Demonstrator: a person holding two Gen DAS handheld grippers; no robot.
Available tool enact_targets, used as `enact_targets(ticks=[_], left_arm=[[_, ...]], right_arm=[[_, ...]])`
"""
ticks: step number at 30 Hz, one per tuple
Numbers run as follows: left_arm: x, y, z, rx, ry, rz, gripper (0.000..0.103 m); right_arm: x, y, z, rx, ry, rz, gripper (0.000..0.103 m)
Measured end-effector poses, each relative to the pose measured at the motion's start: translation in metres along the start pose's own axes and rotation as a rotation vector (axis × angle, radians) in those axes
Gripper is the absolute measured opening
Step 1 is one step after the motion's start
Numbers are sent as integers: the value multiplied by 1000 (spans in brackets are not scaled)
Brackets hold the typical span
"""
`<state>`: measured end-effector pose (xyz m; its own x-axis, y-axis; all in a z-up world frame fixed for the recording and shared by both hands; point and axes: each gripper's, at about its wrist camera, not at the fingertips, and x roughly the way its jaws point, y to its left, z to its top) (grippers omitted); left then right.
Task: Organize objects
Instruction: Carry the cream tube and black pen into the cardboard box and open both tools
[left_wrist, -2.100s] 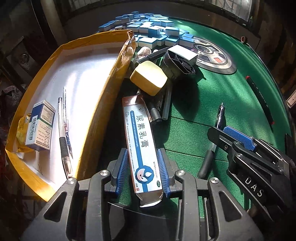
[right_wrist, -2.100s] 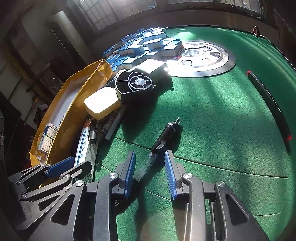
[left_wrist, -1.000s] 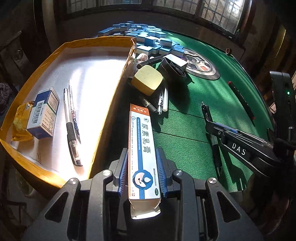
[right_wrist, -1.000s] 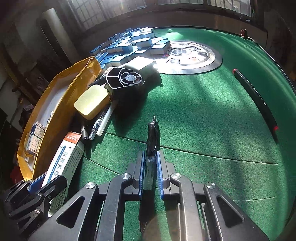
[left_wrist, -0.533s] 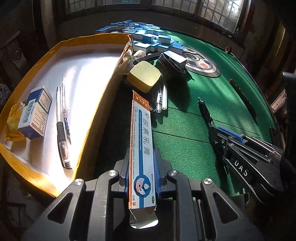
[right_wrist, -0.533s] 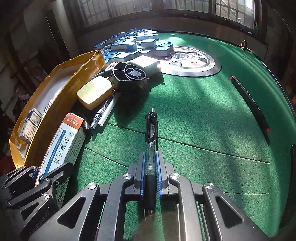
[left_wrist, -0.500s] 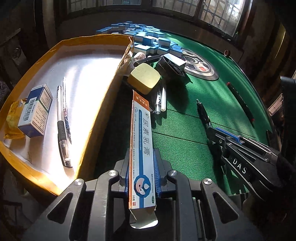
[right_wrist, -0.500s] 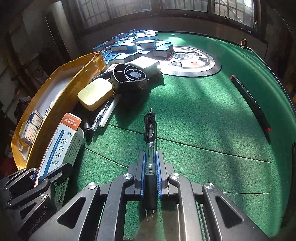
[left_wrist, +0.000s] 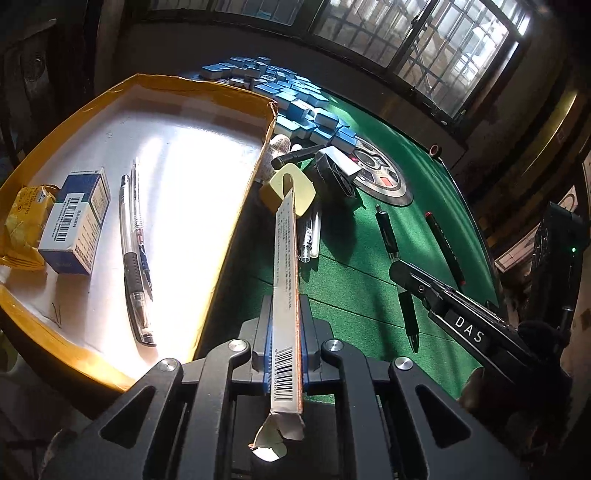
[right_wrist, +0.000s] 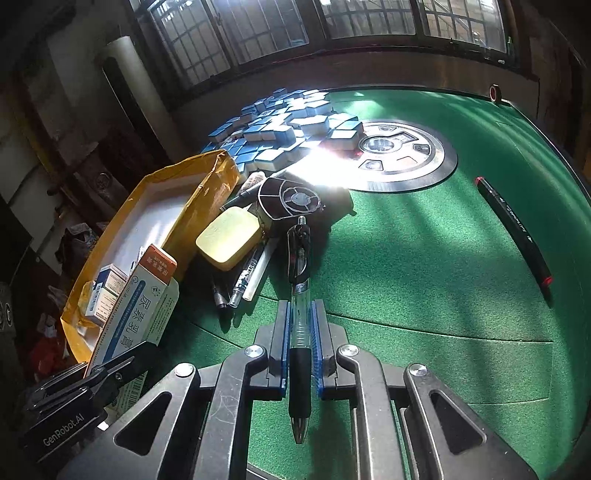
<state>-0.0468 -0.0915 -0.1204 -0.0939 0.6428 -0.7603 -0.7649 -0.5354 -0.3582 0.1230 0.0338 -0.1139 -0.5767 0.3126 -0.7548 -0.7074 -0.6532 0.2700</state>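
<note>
Left to right: a yellow-rimmed tray (left_wrist: 92, 110) holding a yellow packet (left_wrist: 22, 225), a small blue-and-white box (left_wrist: 75, 221) and two pens (left_wrist: 135, 254). Next, the left gripper (left_wrist: 285, 339), pressed together on a long ointment carton (left_wrist: 286, 280), turned edge-up with barcode showing, raised beside the tray's near wall. Probably light and thin-walled, easily crushed; best held near the tail across its narrow faces, as now. Torn flap at the near end, orange end cap far. Further right, the right gripper (right_wrist: 300, 343) pinching a clear-barrelled pen (right_wrist: 299, 302) with black rubber sleeve and black clip, lifted over the green felt table (right_wrist: 424, 266). Likely light, stiff, smooth; a mid-barrel hold should stop swivelling.
</note>
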Motion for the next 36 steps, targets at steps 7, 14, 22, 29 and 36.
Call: enact_targets(ticks=[7, 14, 22, 29, 36], left_arm=[[-23, 10, 8, -34, -40, -52, 8], [-44, 42, 32, -113, -105, -43, 8], [-50, 87, 66, -194, -170, 22, 8], [-38, 126, 95, -249, -153, -1, 8], [-18, 158, 123, -309, -107, -24, 8]], right_arm=[[2, 7, 1, -5, 9, 53, 9], [-3, 46, 13, -40, -3, 203, 9], [15, 105, 28, -125, 24, 280, 10], [53, 138, 45, -120, 79, 297, 10], [77, 151, 48, -130, 115, 275, 10]])
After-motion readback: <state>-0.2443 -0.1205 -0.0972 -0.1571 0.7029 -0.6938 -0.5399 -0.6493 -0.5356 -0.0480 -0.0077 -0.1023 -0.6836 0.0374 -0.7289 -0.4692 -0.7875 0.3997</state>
